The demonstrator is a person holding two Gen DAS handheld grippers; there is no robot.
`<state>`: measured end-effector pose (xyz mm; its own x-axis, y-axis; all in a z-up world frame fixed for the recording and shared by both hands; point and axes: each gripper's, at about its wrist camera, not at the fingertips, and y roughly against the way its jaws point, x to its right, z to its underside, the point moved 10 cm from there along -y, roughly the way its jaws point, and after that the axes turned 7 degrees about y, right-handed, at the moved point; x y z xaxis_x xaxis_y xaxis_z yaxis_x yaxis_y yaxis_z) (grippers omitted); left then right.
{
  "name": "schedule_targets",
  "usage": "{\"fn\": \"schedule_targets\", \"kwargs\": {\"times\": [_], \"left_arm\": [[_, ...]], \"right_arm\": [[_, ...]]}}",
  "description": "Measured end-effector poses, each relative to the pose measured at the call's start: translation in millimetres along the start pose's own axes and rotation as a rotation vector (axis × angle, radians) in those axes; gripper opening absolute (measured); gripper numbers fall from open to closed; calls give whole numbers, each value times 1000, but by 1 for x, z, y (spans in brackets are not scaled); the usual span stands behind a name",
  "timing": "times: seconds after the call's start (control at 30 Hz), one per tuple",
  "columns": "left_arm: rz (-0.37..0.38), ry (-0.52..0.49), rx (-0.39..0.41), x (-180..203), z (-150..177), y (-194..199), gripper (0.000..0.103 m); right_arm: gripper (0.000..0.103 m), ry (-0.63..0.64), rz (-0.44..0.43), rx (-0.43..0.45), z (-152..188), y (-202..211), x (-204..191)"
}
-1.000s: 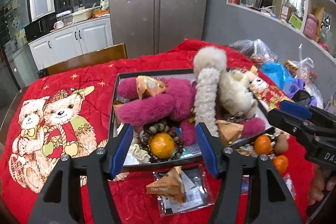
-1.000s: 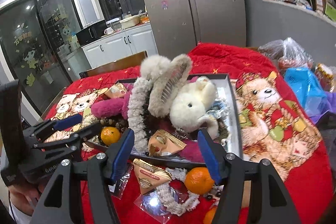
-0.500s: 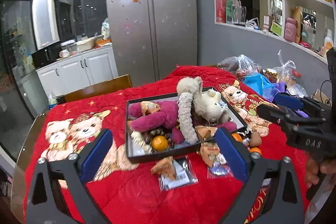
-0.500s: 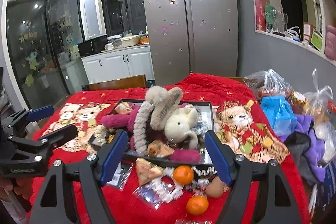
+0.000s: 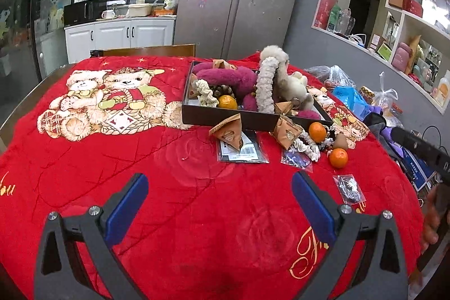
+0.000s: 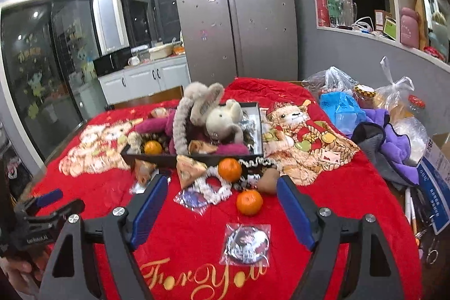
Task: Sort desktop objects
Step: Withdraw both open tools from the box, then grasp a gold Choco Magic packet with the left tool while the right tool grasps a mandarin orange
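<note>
Left gripper point(image 5: 219, 196) hangs above the red blanket point(image 5: 168, 173) covering the surface, its blue-padded fingers point(image 5: 125, 205) spread wide with nothing between them. Right gripper point(image 6: 222, 204) is likewise spread wide and holds nothing, its fingers point(image 6: 295, 212) bracketing loose items on the blanket. The dark tray point(image 5: 225, 118) sits at about 12 o'clock from the left gripper, well apart from it, and contains a magenta plush toy point(image 5: 225, 76), a white plush rabbit point(image 6: 222, 123), a pale scrunchie point(image 5: 206, 94) and one orange point(image 5: 227, 102). Leaning against the tray's near wall is a brown triangular packet point(image 5: 229, 131), resting on a clear sleeve with a barcode point(image 5: 243, 152). In the right view, a second orange point(image 6: 230, 169) lies just beside the tray, a third orange point(image 6: 249, 202) lies nearer the gripper at roughly 12 o'clock, and a brown pear-shaped item point(image 6: 268, 182) lies between them to the right. A bagged round badge point(image 6: 247, 243) lies between the right fingers, closest to the camera. Plastic bags point(image 6: 340, 103) crowd the surface edge at 2 o'clock.
</note>
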<state>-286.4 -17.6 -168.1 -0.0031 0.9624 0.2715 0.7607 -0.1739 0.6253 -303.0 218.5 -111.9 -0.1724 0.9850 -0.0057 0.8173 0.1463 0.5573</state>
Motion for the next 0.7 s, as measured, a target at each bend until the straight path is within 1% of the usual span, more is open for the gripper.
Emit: {"fn": "schedule_targets", "kwargs": {"times": [0.1,0.33,0.57,0.7], "left_arm": [[-3,-15,13,4,-4,-2,103],[5,-32,-6,11,-6,-19,103],[0,0,-50,5,-5,-36,103],[-6,-9,-69,5,-8,-43,103]], "right_arm": [[82,20,-6,-21,7,-4,-4],[82,6,-9,-68,19,-21,-1],[82,-13,-26,-92,20,-34,2],[82,-12,-27,-98,21,-39,3]]}}
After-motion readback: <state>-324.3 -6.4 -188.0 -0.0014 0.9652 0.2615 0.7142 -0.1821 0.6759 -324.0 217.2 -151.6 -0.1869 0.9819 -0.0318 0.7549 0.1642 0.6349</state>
